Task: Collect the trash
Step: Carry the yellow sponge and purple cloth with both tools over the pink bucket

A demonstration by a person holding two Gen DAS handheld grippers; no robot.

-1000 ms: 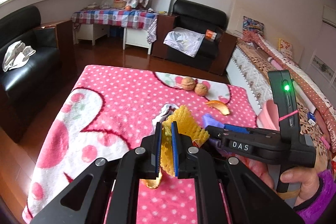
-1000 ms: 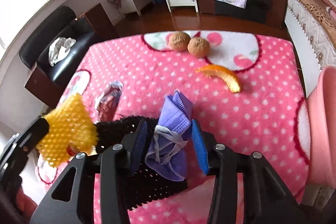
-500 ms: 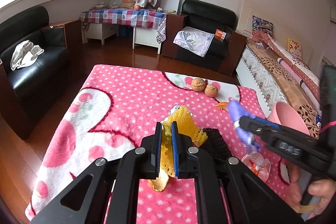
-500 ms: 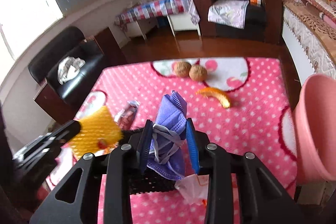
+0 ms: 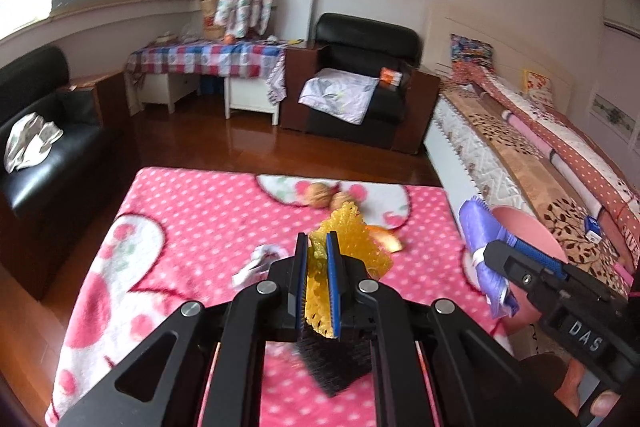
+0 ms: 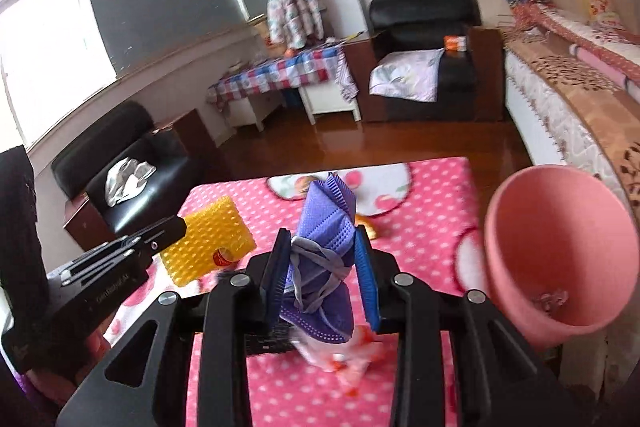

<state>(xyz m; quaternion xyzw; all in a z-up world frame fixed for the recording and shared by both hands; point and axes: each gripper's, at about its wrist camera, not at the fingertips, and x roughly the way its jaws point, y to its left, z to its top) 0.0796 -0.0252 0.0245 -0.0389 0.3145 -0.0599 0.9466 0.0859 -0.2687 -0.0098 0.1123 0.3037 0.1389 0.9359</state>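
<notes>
Left gripper (image 5: pixel 318 279) clenches the yellow foam net (image 5: pixel 344 243) at its lower edge, aloft over the pink blanket (image 5: pixel 192 219). Right gripper (image 6: pixel 323 277) grips the purple mask (image 6: pixel 326 227) mid-fold, near the pink bin (image 6: pixel 560 247). Both appear light, soft, compressible; central pinches should suffice.

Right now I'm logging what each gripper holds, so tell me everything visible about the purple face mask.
The purple face mask is folded lengthwise, pleated, of dimpled fabric, with grey elastic ear loops wrapped around its middle. It stands roughly upright, clamped between the blue pads of the right gripper, raised off the pink dotted blanket, left of the pink bin. Only the pads touch it.
</notes>
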